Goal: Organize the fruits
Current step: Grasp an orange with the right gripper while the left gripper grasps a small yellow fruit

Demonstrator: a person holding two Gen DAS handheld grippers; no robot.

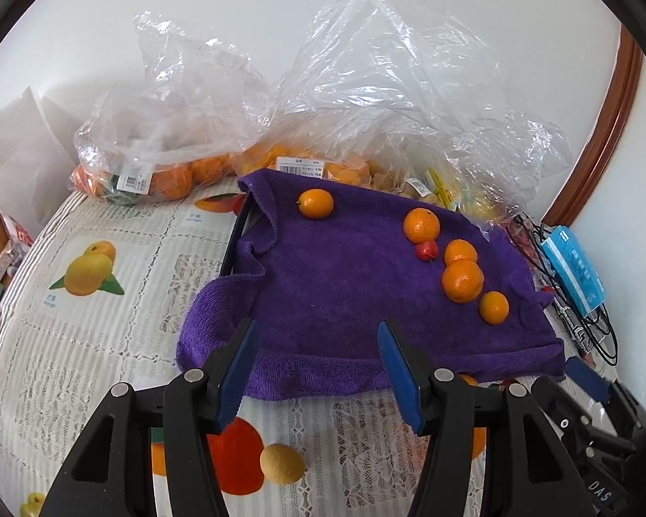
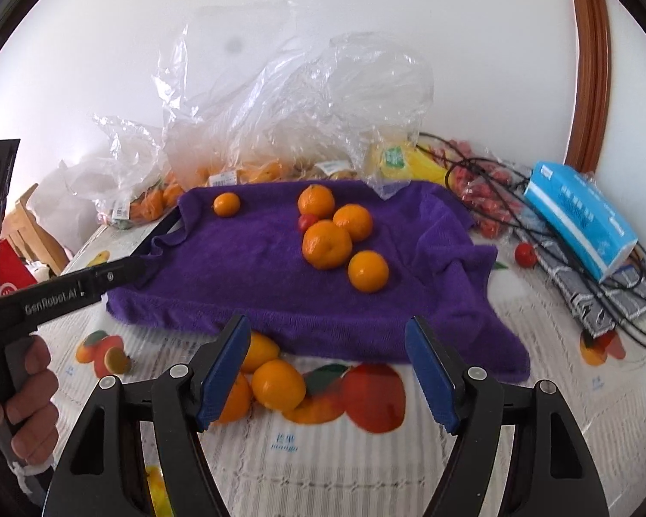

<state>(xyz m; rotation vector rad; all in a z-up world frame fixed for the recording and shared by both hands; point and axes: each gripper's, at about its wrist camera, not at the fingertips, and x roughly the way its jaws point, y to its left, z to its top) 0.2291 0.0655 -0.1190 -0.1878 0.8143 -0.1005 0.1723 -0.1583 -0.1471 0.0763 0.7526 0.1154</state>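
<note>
A purple towel (image 1: pixel 357 293) lies spread over a tray whose dark rim (image 1: pixel 237 232) shows at its left edge, on a table covered with a fruit-print cloth (image 1: pixel 86 344); five oranges rest on the towel; one small orange (image 1: pixel 315 203) sits alone near the far left corner, well apart from the rest; the other four form a loose line on the right side, with the largest orange (image 1: pixel 462 281) in the middle of them and a small red fruit (image 1: pixel 426 251) touching the one behind it. Clear plastic bags (image 1: pixel 366 86) holding more oranges stand behind the towel against the wall; a blue tissue pack (image 2: pixel 581 219) lies on black cables to the right.

The left gripper (image 1: pixel 316 370) hovers over the near edge of the towel, jaws parted with nothing between them; a yellowish fruit (image 1: pixel 282 463) sits on the cloth below it. The right gripper (image 2: pixel 327 372) hangs above the table in front of the towel, jaws released and empty; a loose orange (image 2: pixel 278 384) lies on the cloth just beyond its left finger, off the towel. A hand (image 2: pixel 26 400) grips the left tool's handle.
</note>
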